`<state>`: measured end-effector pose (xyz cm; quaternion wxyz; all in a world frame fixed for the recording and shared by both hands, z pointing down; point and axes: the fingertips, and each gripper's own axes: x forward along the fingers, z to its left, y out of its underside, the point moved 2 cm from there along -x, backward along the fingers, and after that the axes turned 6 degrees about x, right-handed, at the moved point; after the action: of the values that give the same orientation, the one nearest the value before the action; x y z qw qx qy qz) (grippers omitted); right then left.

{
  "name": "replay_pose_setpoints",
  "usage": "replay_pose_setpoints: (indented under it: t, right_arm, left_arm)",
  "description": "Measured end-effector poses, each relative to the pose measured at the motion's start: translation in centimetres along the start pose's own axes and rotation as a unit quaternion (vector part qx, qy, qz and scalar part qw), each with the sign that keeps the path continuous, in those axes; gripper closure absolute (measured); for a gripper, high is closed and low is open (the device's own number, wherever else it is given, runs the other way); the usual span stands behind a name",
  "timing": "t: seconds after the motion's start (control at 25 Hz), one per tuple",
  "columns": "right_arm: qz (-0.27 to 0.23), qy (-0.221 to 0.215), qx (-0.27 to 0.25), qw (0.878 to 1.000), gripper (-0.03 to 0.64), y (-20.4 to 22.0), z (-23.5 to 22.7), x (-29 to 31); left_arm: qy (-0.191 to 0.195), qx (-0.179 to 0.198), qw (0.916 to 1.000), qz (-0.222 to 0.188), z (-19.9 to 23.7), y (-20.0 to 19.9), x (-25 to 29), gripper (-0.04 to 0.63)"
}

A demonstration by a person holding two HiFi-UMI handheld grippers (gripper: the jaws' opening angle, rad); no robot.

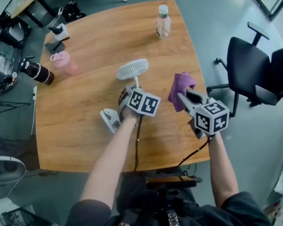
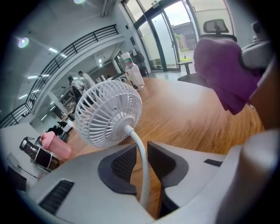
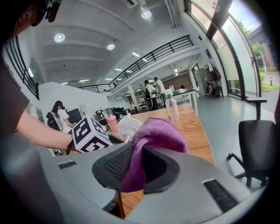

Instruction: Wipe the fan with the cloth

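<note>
Purple cloth [image 3: 159, 131]: It is bunched up and held tight between the pads of the right tool [image 3: 138, 151]. It hangs in the air just to the right of the fan and does not touch it yet.
White fan [image 2: 109, 113]: It stands near the middle of the table [image 2: 188, 118], on the near side. Its round cage faces up and away.
Left tool [image 2: 141, 151]: It is narrow. The thin stem [image 2: 139, 142] of the fan sits between its pads, and they look like they pinch it.
Tip-over risk: The fan looks light. If the cloth pushes hard on the cage and the left tool holds too softly, the fan may lean or fall.
Bend risk: The stem is thin and curved. A hard squeeze or a strong push from the right may bend it.
Snag risk: The cage has many thin ribs. A loose fold of cloth may catch on them and pull the fan along.
Drop risk: Only a small part of the cloth is pinched. A hard rub may pull it out of the right tool.
Bottle [image 1: 162, 21]: It stands on the far side, well apart, so I think it is safe.
</note>
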<state>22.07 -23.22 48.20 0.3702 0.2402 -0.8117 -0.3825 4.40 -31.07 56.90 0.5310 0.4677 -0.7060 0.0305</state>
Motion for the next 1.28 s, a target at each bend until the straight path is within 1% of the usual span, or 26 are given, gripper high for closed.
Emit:
replay_pose_setpoints:
  t: [0.04,0.08,0.12,0.16,0.24,0.32,0.4,0.52,0.56,0.6,0.64,0.68,0.72,0.76,0.84,0.88,0.92,0.96,1.0,1.12,1.16,1.28]
  right_arm:
    - [0.0,0.001,0.0,1.0,0.543,0.0,0.2,0.0]
    - [0.001,0.003,0.0,1.0,0.543,0.1,0.3,-0.1]
    - [0.003,0.006,0.0,1.0,0.543,0.2,0.5,0.0]
    - [0.005,0.008,0.0,1.0,0.543,0.4,0.8,0.0]
    - [0.009,0.013,-0.002,1.0,0.543,0.6,1.3,0.2]
    - [0.01,0.016,-0.003,1.0,0.543,0.6,1.7,0.4]
    - [0.01,0.017,-0.004,1.0,0.543,0.7,2.1,0.7]
    - [0.007,0.017,-0.007,1.0,0.543,0.4,3.1,1.2]
    - [0.004,0.016,-0.009,1.0,0.543,0.2,3.5,1.4]
    - [0.001,0.014,-0.012,1.0,0.543,0.0,4.0,1.5]
    - [-0.004,0.013,-0.016,1.0,0.543,-0.4,4.5,1.6]
    - [-0.009,0.012,-0.02,1.0,0.543,-0.9,5.0,1.5]
    - [-0.013,0.013,-0.026,0.999,0.543,-1.4,5.4,1.3]
    - [-0.017,0.013,-0.032,0.999,0.543,-1.8,5.8,1.1]
    - [-0.022,0.015,-0.042,0.999,0.543,-2.4,6.5,0.7]
    - [-0.021,0.016,-0.046,0.999,0.543,-2.5,6.7,0.7]
    - [-0.016,0.02,-0.051,0.998,0.543,-2.5,6.9,0.8]
    - [-0.009,0.026,-0.056,0.998,0.543,-2.4,6.9,1.1]
    - [0.001,0.034,-0.061,0.998,0.543,-2.2,6.9,1.4]
    - [0.027,0.052,-0.083,0.995,0.543,-1.8,7.1,2.6]
    - [0.033,0.055,-0.091,0.994,0.543,-1.8,7.2,3.1]
    - [0.049,0.055,-0.114,0.991,0.543,-2.2,8.2,4.9]
  left_arm:
    - [-0.002,-0.002,1.0,0.002,0.1,0.3,0.1,0.505]
    - [0.001,-0.004,1.0,0.006,0.0,0.8,0.3,0.48]
    - [0.009,-0.004,0.9999,0.012,-0.1,1.4,0.4,0.466]
    - [0.019,-0.002,0.9997,0.016,-0.2,1.9,0.6,0.467]
    - [0.036,-0.005,0.9992,0.015,-0.3,2.4,0.7,0.549]
    - [0.056,-0.021,0.9982,0.007,-0.1,2.3,0.2,0.555]
    - [0.088,-0.029,0.9957,0.0,-0.2,2.1,-0.7,0.558]
    - [0.149,-0.021,0.9885,-0.01,-1.1,2.0,-2.9,0.56]
    - [0.175,-0.022,0.9842,-0.009,-1.5,2.2,-3.8,0.56]
    - [0.207,-0.026,0.978,-0.011,-1.9,2.3,-4.8,0.561]
    - [0.244,-0.031,0.969,-0.021,-2.5,2.1,-6.0,0.561]
    - [0.281,-0.033,0.9582,-0.038,-3.1,1.7,-7.1,0.563]
    - [0.31,-0.031,0.9487,-0.053,-3.5,1.4,-8.1,0.565]
    - [0.329,-0.024,0.9422,-0.056,-3.5,1.6,-9.0,0.568]
    - [0.358,-0.013,0.9326,-0.044,-3.5,2.8,-10.1,0.569]
    - [0.371,-0.014,0.9277,-0.039,-3.5,3.4,-10.4,0.569]
    - [0.378,-0.017,0.9249,-0.036,-3.5,3.9,-10.4,0.569]
    - [0.378,-0.02,0.9248,-0.034,-3.4,4.4,-10.2,0.569]
    - [0.373,-0.024,0.9269,-0.033,-3.1,4.8,-10.0,0.569]
    - [0.347,-0.035,0.9366,-0.037,-1.6,5.3,-9.4,0.571]
    - [0.34,-0.04,0.9387,-0.04,-1.1,5.4,-9.3,0.572]
    - [0.328,-0.056,0.942,-0.048,-0.2,5.7,-8.7,0.575]
